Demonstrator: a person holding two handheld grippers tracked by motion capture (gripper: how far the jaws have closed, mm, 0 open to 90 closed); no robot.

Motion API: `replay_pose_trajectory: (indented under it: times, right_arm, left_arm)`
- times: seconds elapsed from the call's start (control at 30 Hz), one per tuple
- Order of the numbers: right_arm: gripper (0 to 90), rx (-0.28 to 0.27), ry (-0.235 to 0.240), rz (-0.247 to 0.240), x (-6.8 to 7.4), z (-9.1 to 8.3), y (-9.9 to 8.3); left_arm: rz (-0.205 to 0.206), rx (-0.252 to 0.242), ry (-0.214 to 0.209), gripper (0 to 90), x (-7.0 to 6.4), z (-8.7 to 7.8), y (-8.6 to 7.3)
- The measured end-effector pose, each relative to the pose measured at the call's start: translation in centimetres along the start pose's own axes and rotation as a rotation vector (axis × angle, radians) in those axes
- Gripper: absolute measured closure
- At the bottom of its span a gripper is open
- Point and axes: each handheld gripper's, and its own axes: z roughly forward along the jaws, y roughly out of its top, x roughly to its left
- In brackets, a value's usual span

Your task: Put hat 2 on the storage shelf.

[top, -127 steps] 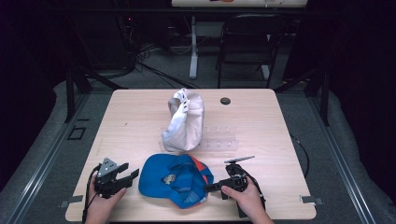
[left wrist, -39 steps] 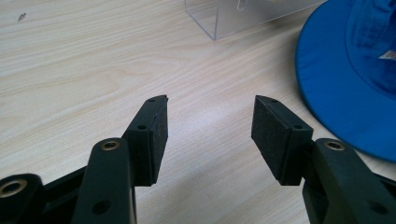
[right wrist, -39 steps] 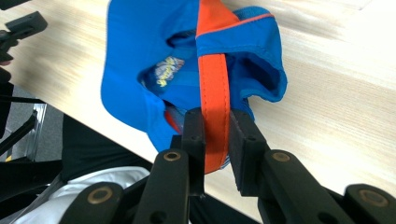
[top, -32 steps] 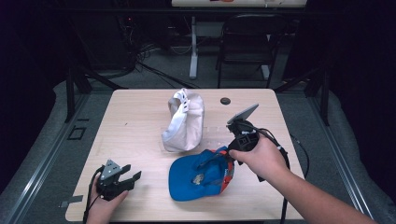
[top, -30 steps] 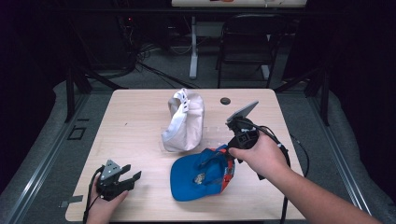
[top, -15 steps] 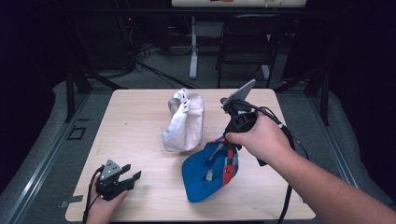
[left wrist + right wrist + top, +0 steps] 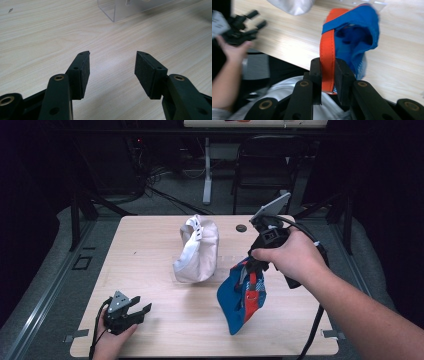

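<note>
A blue cap with orange trim (image 7: 242, 295) hangs above the right half of the wooden table (image 7: 150, 240), its lower end near the tabletop. My right gripper (image 7: 256, 265) is shut on the cap's orange band (image 7: 327, 62), which runs up between the two black jaws. A white cap (image 7: 197, 250) stands on a clear plastic stand (image 7: 125, 8) at the table's middle. My left gripper (image 7: 134, 312) rests at the front left corner, open, with bare wood between its pads (image 7: 147, 72).
A small dark round disc (image 7: 241, 228) lies near the table's back edge. A folding chair (image 7: 270, 165) and a stand's legs are on the floor behind the table. The person's left hand (image 7: 229, 50) with its gripper appears in the right gripper view.
The right gripper took hold of the blue cap, which lay flat at the front, and lifted it up and back to the right so it now hangs. The left gripper stayed put.
</note>
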Motion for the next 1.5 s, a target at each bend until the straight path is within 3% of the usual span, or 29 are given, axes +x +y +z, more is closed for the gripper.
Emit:
replay_pose_trajectory:
  times: [0.13,0.17,0.33,0.37,0.43,0.6,0.63,0.7,0.83,1.07,1.5]
  right_arm:
    - [77.9,0.007,0.110,0.046,-1.5,-0.7,0.0]
    - [77.9,-0.003,0.159,0.078,-2.0,-0.9,0.0]
    - [77.9,-0.016,0.335,0.120,-4.2,-1.1,-0.6]
    - [77.9,-0.016,0.394,0.139,-5.0,-1.1,-0.8]
    - [77.9,-0.028,0.452,0.161,-5.7,-1.0,-1.1]
    - [78.0,-0.059,0.632,0.181,-7.1,-0.8,-1.6]
    - [78.0,-0.070,0.687,0.186,-7.3,-0.7,-1.8]
    - [78.0,-0.089,0.735,0.197,-7.5,-0.7,-1.9]
    - [78.0,-0.128,0.803,0.209,-7.9,-0.7,-2.0]
    - [78.1,-0.197,0.850,0.229,-8.6,-1.5,-1.6]
    - [78.0,-0.279,0.803,0.254,-9.0,-2.7,2.0]
  left_arm:
    - [0.001,0.001,0.001,46.3,0.0,0.1,0.0]
    - [0.001,0.000,0.001,46.3,0.0,0.0,0.0]
    - [-0.004,-0.001,0.003,46.3,0.1,0.0,0.0]
    - [-0.004,0.000,0.003,46.3,0.1,0.0,0.0]
    - [-0.004,0.000,0.004,46.3,0.1,0.0,0.0]
    - [0.000,0.000,0.003,46.3,0.0,0.1,0.0]
    - [0.000,0.000,0.003,46.3,0.0,0.1,0.0]
    - [-0.001,0.000,0.003,46.3,0.0,0.1,0.0]
    - [-0.001,0.001,0.003,46.3,0.0,0.1,0.0]
    - [-0.001,-0.003,0.004,46.3,0.0,0.1,0.0]
    - [-0.001,-0.002,0.004,46.3,0.1,0.1,0.0]
